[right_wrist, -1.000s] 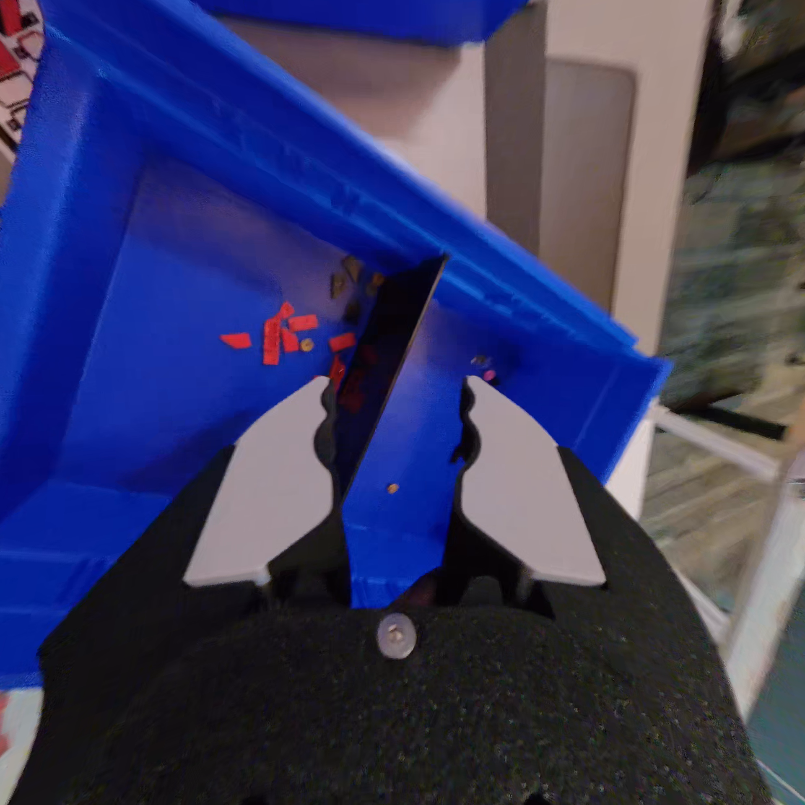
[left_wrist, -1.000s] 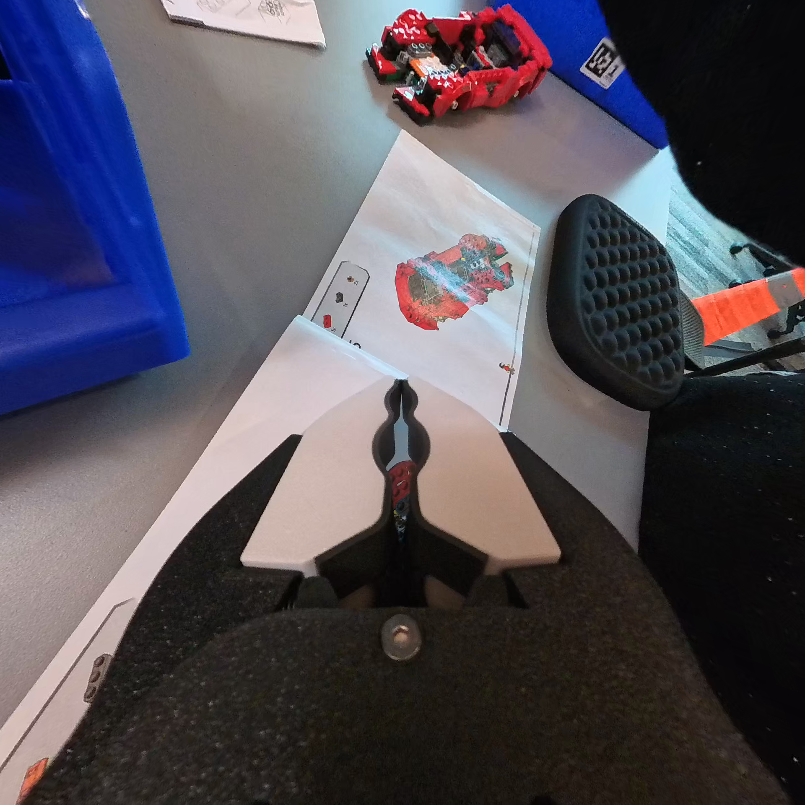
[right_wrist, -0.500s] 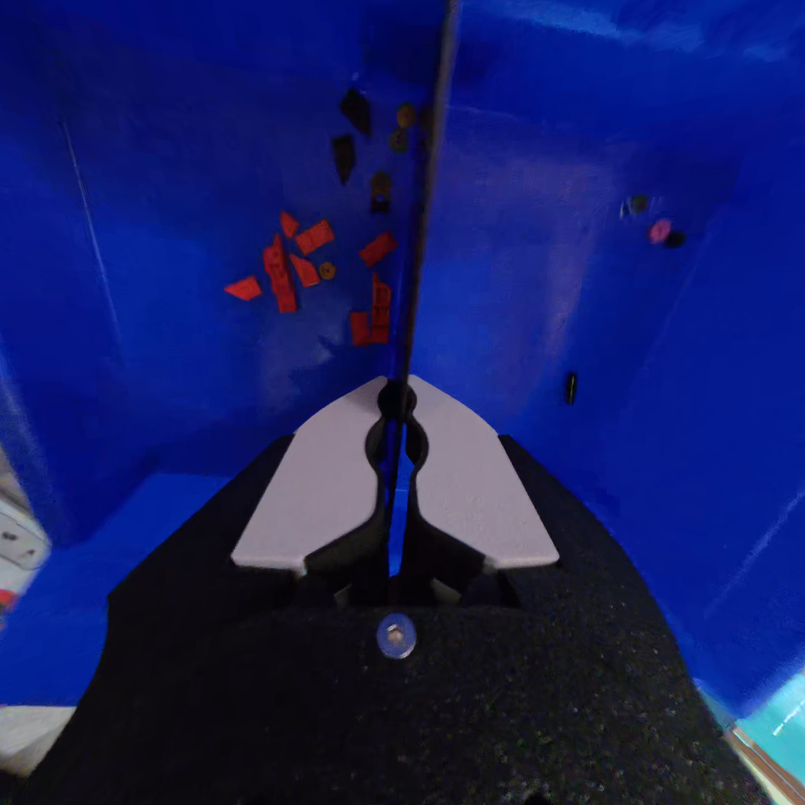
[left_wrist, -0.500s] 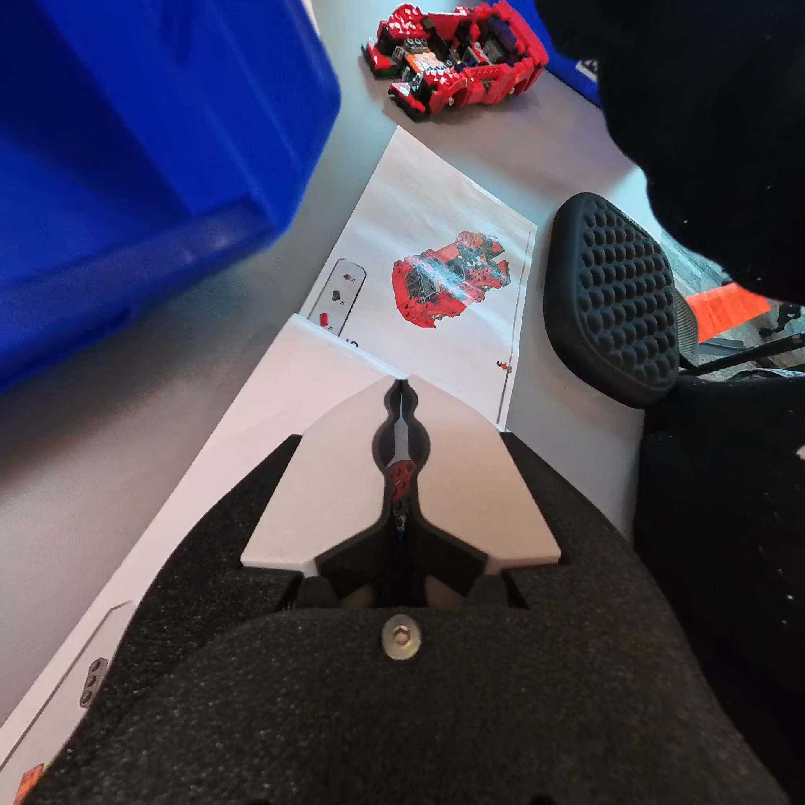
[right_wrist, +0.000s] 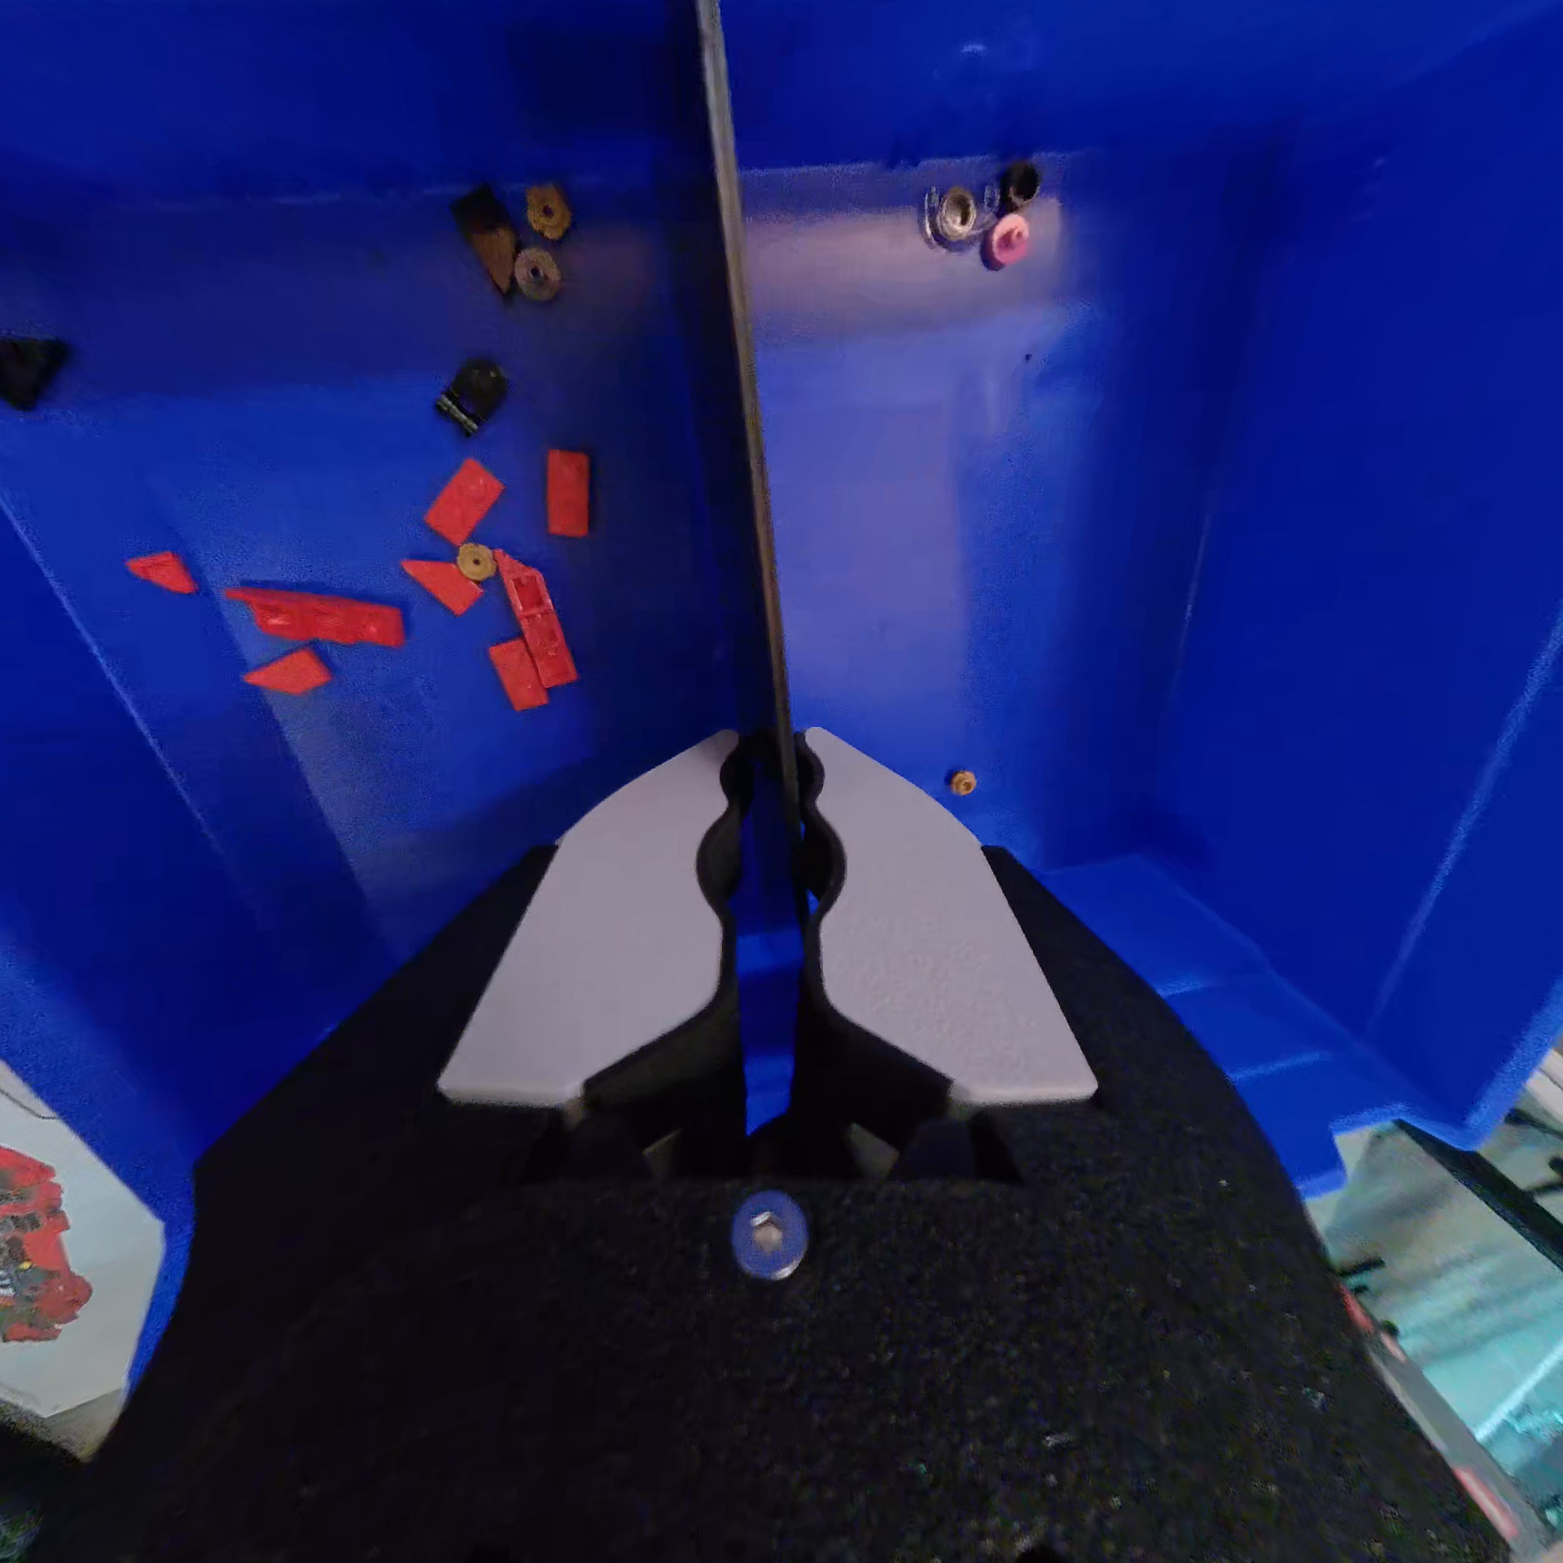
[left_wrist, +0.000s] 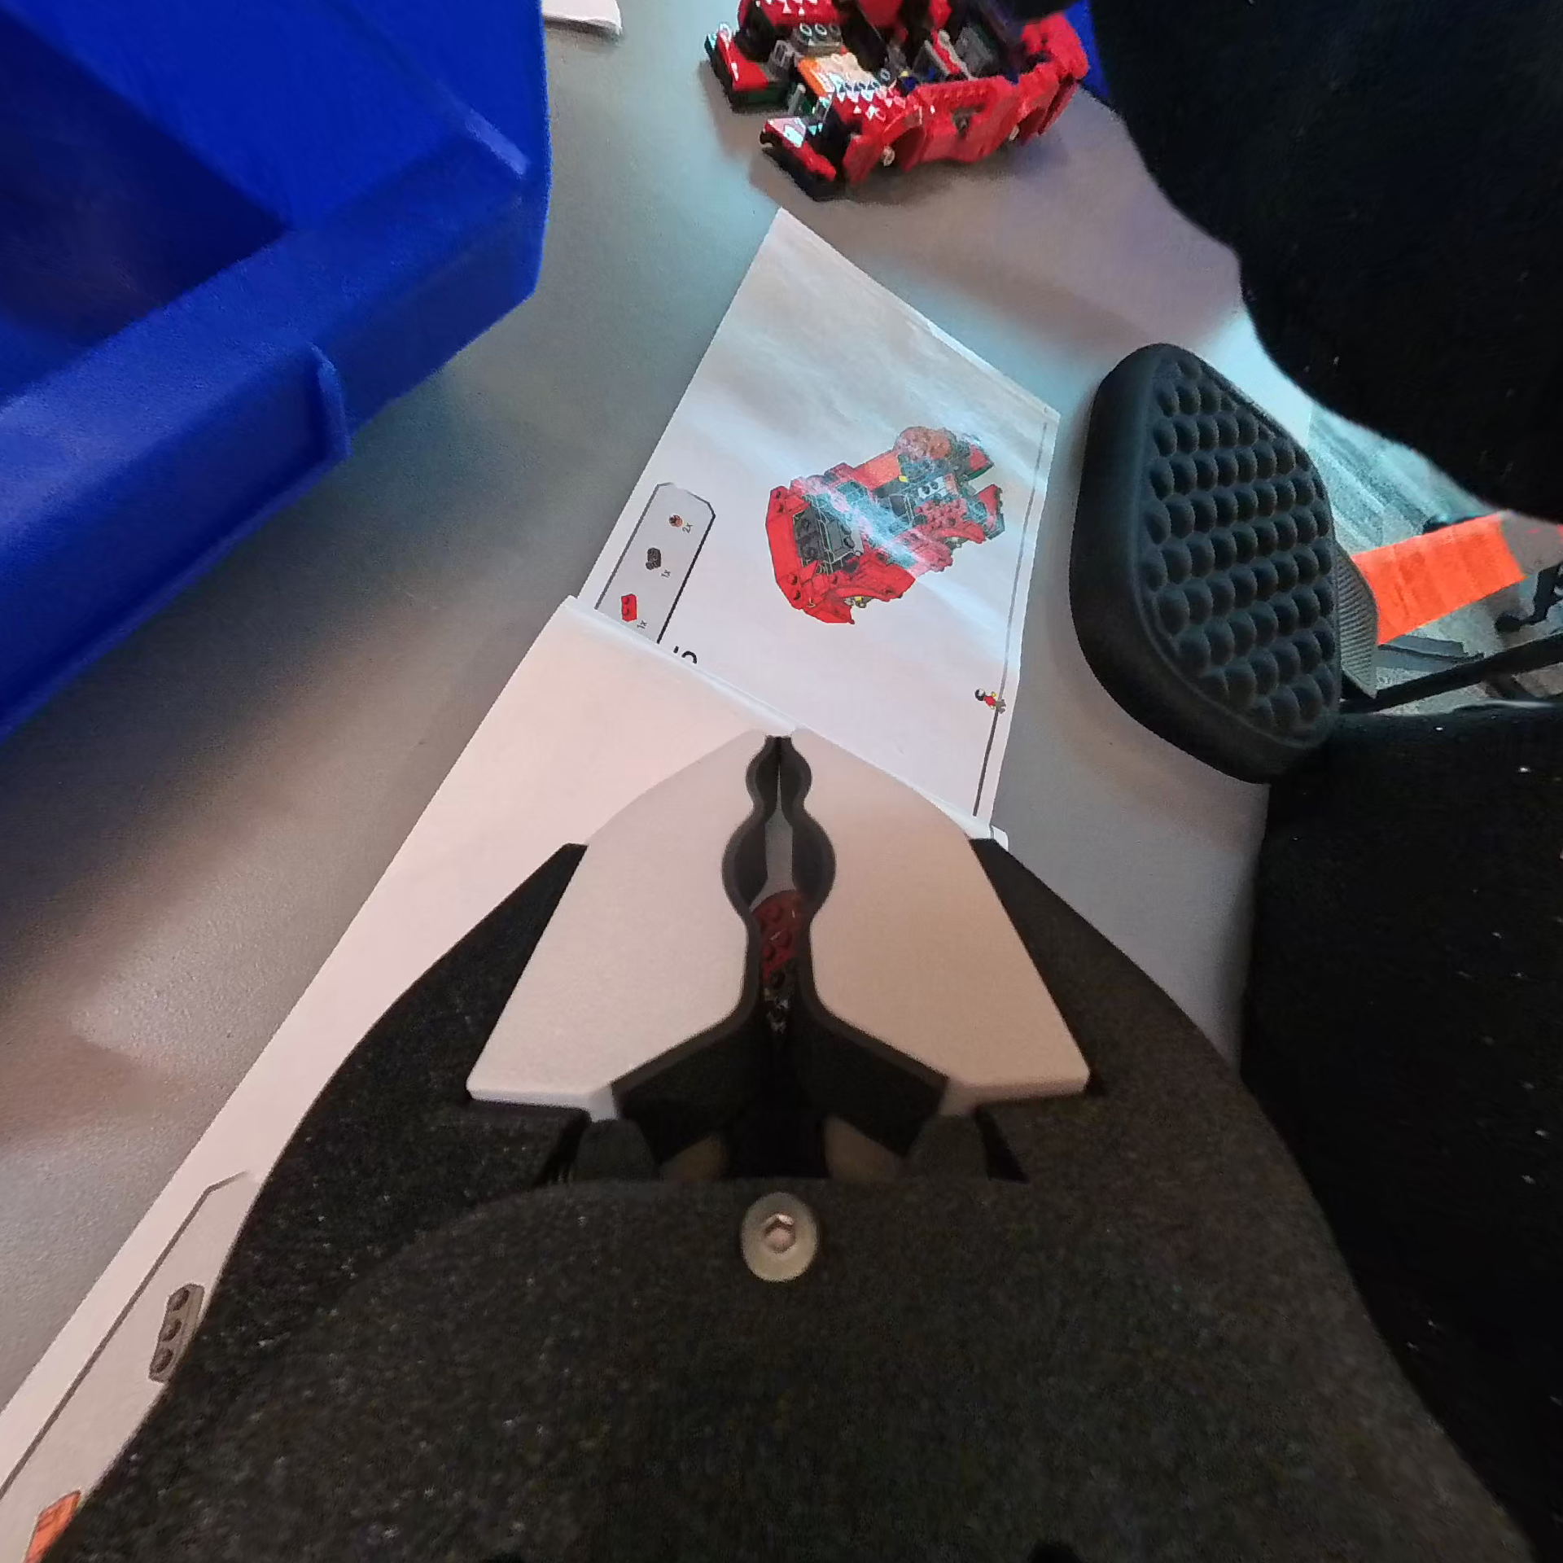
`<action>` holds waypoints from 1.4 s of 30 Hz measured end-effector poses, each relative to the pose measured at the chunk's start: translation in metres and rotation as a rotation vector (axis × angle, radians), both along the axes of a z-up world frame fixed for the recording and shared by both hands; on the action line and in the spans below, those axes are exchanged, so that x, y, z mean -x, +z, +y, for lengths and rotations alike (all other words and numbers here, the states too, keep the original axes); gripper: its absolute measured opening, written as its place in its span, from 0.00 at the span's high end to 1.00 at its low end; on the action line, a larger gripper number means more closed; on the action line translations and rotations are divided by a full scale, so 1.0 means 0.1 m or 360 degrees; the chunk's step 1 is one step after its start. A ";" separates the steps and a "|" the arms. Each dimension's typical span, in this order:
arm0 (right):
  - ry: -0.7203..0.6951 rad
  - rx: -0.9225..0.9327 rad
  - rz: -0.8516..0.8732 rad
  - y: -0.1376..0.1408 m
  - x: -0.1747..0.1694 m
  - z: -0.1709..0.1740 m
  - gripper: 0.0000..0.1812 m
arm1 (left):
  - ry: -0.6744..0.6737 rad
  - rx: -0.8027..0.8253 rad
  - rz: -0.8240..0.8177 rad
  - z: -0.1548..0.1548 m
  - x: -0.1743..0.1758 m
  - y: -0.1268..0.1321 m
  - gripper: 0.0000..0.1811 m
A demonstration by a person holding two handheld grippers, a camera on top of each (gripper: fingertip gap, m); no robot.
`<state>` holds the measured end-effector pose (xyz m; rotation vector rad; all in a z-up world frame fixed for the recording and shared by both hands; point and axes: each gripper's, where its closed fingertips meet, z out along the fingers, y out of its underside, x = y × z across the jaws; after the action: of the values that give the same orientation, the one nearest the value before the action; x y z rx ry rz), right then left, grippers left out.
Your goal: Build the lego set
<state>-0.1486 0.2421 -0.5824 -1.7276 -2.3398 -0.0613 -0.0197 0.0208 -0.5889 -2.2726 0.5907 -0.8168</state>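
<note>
My left gripper [left_wrist: 778, 744] is shut and rests over the white instruction booklet [left_wrist: 846, 406] on the grey table. A small red and black bit shows deep in the gap between its fingers; I cannot tell if it is a held piece or print. The red lego car [left_wrist: 896, 93] stands at the far end of the table. My right gripper [right_wrist: 771, 744] is shut on the thin black divider [right_wrist: 736, 338] of the blue bin [right_wrist: 1269, 592]. Several red plates [right_wrist: 524, 617] and dark and gold pieces [right_wrist: 516, 245] lie left of the divider. A pink round piece [right_wrist: 1008, 241] lies right of it.
The blue bin also shows at the upper left of the left wrist view [left_wrist: 211, 296], close to the booklet. A black chair armrest [left_wrist: 1209, 558] stands past the table's right edge. A dark sleeve [left_wrist: 1353, 211] fills the upper right. A small gold piece [right_wrist: 962, 782] lies near my right fingers. The tips of one gripper are about 25 cm away from the tips of the other.
My right gripper closed on the bin's divider. The blue bin has moved to the right, nearer the booklet and the car. My left gripper has stayed on the booklet.
</note>
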 end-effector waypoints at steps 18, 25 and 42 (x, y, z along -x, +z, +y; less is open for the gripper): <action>-0.0181 0.0526 0.0227 -0.23 0.48 -0.75 0.87 | -0.0004 -0.0005 -0.0012 0.00 0.00 0.01 1.00; -0.0145 0.0446 0.0204 -0.28 0.51 -0.71 0.95 | -0.0013 -0.0006 -0.0009 -0.01 -0.01 0.01 1.00; -0.0309 0.0350 0.0491 0.53 -2.18 -1.34 0.95 | 0.0013 0.0010 -0.0026 0.00 0.01 0.02 1.00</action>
<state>0.0690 0.1077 -0.5293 -1.9027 -2.0139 0.4150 -0.0205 0.0212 -0.5874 -2.2702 0.5723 -0.8335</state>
